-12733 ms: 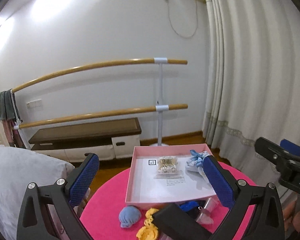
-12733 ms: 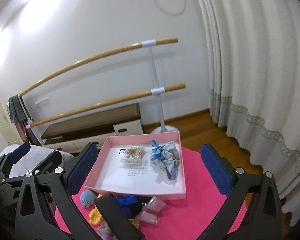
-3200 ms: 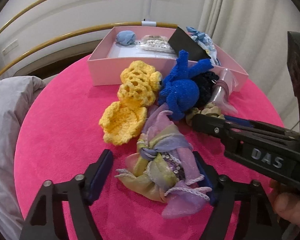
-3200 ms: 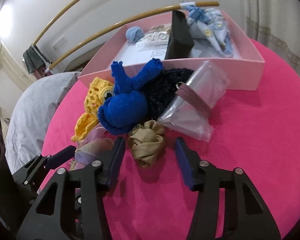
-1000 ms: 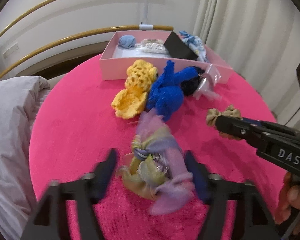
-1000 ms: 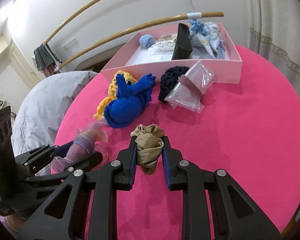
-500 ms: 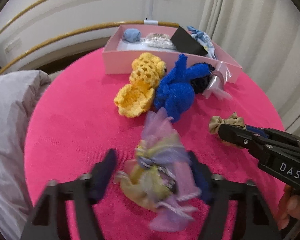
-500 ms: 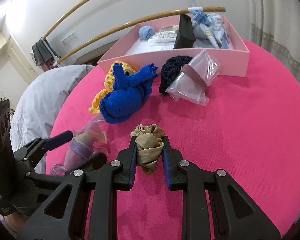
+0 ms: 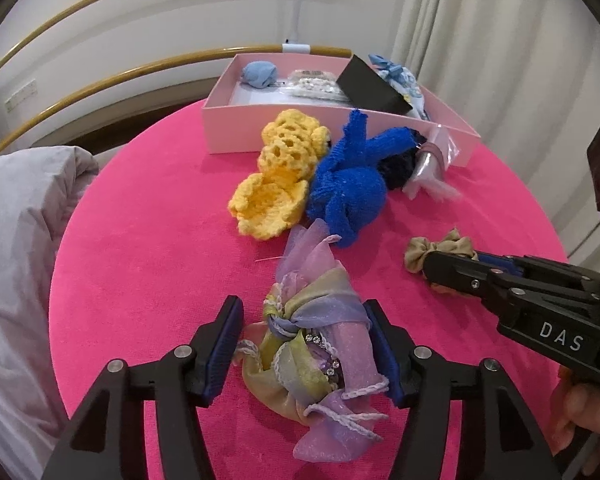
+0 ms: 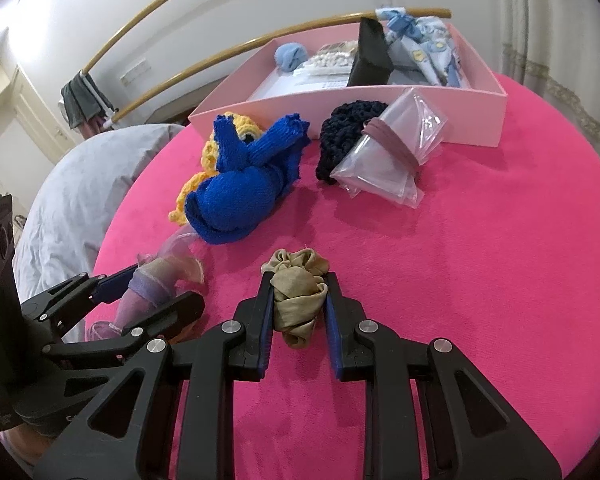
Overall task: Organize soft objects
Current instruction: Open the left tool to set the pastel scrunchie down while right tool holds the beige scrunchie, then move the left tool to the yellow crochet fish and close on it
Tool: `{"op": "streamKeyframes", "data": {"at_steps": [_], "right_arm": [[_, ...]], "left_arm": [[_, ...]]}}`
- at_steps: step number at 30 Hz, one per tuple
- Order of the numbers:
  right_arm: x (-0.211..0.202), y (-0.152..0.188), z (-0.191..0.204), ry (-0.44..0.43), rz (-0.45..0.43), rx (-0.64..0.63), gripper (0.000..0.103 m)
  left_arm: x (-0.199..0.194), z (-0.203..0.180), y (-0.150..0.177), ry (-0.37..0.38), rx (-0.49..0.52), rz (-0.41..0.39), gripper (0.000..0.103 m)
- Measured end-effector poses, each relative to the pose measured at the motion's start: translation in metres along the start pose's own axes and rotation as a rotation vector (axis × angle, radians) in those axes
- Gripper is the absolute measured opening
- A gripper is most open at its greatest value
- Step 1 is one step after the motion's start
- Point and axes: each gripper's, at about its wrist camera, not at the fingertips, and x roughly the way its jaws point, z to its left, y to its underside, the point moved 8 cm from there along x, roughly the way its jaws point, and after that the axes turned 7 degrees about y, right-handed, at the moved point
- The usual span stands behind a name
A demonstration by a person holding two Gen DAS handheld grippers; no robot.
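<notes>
A pastel gauze bundle (image 9: 316,320) in purple, green and yellow lies between my left gripper's (image 9: 304,344) blue pads, which are shut on it just above the pink table. From the right wrist view the same bundle (image 10: 156,276) shows in those fingers at the lower left. My right gripper (image 10: 298,300) is shut on a tan scrunchie (image 10: 296,280); the scrunchie (image 9: 420,250) pokes out of its tip at the right of the left wrist view. Ahead lie a blue knitted piece (image 9: 348,192), a yellow crochet piece (image 9: 272,188) and a black crochet piece (image 10: 344,136).
A pink box (image 9: 236,128) at the table's far side holds a light-blue ball (image 9: 260,74), a packet of swabs, a black block (image 9: 370,90) and a blue patterned cloth. A clear plastic bag (image 10: 388,160) lies against the box. A grey bed is on the left, curtains on the right.
My left gripper's jaws have narrowed onto the pastel bundle and carried it a little nearer the box. The right gripper keeps hold of the tan scrunchie.
</notes>
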Motion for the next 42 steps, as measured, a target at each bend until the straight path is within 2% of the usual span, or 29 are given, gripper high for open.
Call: {"op": "streamKeyframes", "data": {"at_steps": [2,4,6,18,28,36,39,42], "right_arm": [[0.0,-0.001,-0.001,-0.001,-0.001,-0.001,0.021],[0.0,-0.002,0.0,-0.002,-0.003,-0.002,0.021],[0.0,-0.002,-0.001,-0.001,-0.003,-0.003,0.021],[-0.001,-0.002,-0.006,0.003,-0.003,0.005,0.021],[0.001,-0.005,-0.008,0.01,0.003,0.015,0.021],[0.0,-0.006,-0.008,0.012,0.003,0.013,0.021],[0.0,-0.007,-0.009,0.013,0.005,0.018,0.021],[0.001,-0.009,-0.011,0.016,0.006,0.02,0.021]], "left_arm": [[0.001,0.001,0.0,-0.015,-0.002,0.005,0.066],[-0.001,0.003,-0.002,-0.033,-0.012,-0.007,0.094],[-0.006,0.005,-0.005,-0.04,-0.014,-0.032,0.102],[-0.017,0.033,-0.037,-0.075,-0.058,-0.099,0.103],[-0.004,0.016,-0.058,-0.05,0.039,-0.112,0.103],[0.011,0.031,-0.089,-0.057,0.002,-0.139,0.103],[0.026,0.04,-0.098,-0.074,-0.002,-0.128,0.103],[0.054,0.043,-0.101,-0.081,0.01,-0.075,0.098]]}}
